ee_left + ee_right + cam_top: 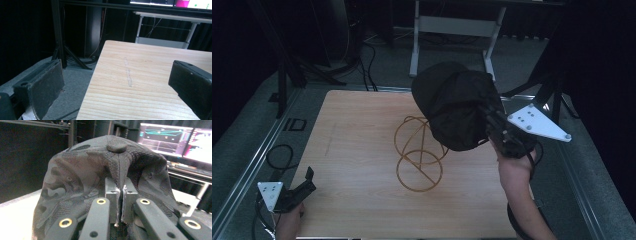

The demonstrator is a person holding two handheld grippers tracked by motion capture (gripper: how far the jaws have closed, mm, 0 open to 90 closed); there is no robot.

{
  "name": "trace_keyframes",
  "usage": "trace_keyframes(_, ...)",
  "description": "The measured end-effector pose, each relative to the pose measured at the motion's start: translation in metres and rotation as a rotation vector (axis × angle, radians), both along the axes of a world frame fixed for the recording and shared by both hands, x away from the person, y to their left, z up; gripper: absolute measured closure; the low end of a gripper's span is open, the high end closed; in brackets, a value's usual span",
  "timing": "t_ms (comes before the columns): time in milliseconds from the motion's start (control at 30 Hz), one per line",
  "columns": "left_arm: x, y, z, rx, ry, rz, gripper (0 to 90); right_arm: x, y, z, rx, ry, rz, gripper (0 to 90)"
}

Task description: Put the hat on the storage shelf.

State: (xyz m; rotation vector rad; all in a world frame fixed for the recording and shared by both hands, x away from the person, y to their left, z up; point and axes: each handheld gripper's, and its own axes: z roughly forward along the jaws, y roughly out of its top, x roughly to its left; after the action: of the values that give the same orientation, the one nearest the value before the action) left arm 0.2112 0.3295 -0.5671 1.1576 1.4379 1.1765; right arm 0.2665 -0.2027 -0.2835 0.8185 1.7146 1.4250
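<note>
High view: a dark cap (452, 102) is held above the tabletop (357, 150) by the right gripper (493, 120), at the far right part of the scene. The cap hangs over and partly in front of a golden wire stand (418, 155), which is made of rings and thin rods and stands near the middle of the tabletop. Whether the cap touches the top ring cannot be told from here.

From the right gripper view, the jaws are seen pressed together on a fold of the cap fabric (110, 177), just below the crown button (116, 147), so the cap is pinched firmly.

The left gripper (304, 182) is kept at the near left corner, well apart from the stand, and its jaws are spread with nothing between them, as the left gripper view confirms.

The step in hand is judged to be the carrying of the cap toward the stand. For the next move, the open underside of the cap should be brought over the top ring and lowered onto it before the grip is released. Care is needed so that the light stand is not tipped.
</note>
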Motion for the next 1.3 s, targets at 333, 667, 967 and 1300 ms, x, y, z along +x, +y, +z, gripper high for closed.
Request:
trace_keyframes(333,0.000,0.000,0.000,-0.001,0.000,-0.001,0.5,-0.007,0.030,-0.003,-0.016,0.011,0.086,86.5)
trace_keyframes(667,0.000,0.001,0.000,-0.003,-0.001,-0.004,0.5,-0.011,0.052,-0.012,-0.010,0.036,0.160,86.4)
trace_keyframes(967,0.000,0.001,0.000,-0.004,0.002,-0.003,0.5,-0.001,0.062,-0.030,-0.052,0.085,0.161,86.4)
trace_keyframes(1300,0.000,0.001,0.000,-0.006,-0.003,-0.006,0.5,0.012,0.069,-0.055,-0.068,0.157,0.170,86.3)
